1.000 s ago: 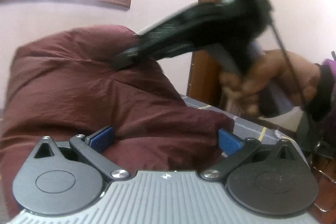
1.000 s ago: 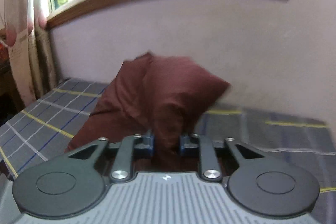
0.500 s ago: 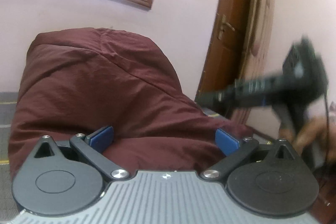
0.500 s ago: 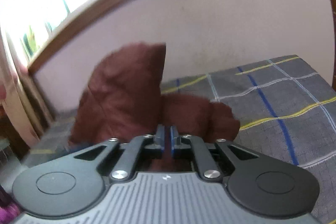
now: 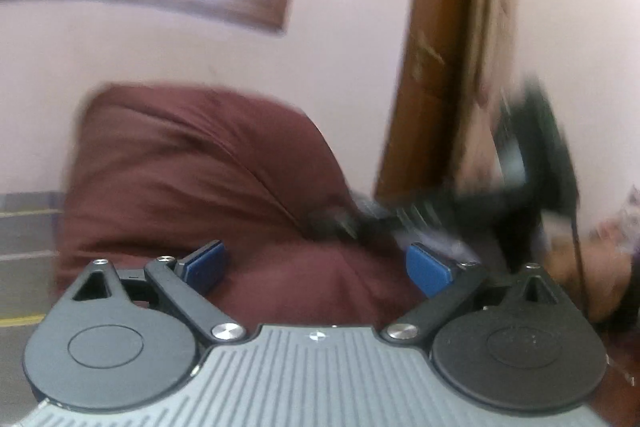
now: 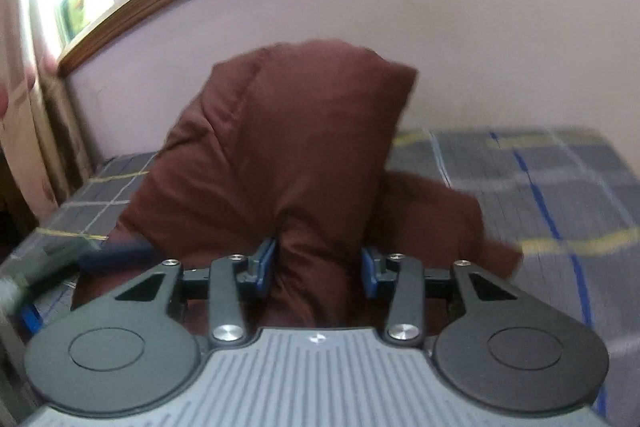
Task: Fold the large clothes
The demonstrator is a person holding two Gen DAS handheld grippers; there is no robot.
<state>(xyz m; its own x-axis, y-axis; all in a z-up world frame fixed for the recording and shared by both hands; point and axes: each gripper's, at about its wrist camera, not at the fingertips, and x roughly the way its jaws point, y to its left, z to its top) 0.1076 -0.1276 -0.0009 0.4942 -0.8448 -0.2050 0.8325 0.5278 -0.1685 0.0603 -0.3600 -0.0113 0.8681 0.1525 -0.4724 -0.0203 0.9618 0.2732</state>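
A large maroon garment [image 5: 192, 179] is heaped on the grey checked bed. In the left wrist view my left gripper [image 5: 316, 265] is open, its blue pads wide apart with a fold of the cloth lying between them. The right gripper shows blurred at the right [image 5: 520, 187], its tips against the cloth. In the right wrist view the garment [image 6: 288, 147] stands up in a tall fold. My right gripper [image 6: 318, 267] is open, its jaws on either side of a thick bunch of cloth, not pinching it.
The bed cover [image 6: 540, 187] is grey with blue and yellow lines. A pink wall and wooden window frame [image 5: 224, 7] are behind. A wooden door [image 5: 432, 67] stands at the right. A curtain [image 6: 36, 131] hangs at the left. The left gripper's fingers [image 6: 112, 253] show at the left.
The right gripper was shut on the cloth half a second ago and has now opened. It has swung down from above the garment to its right side.
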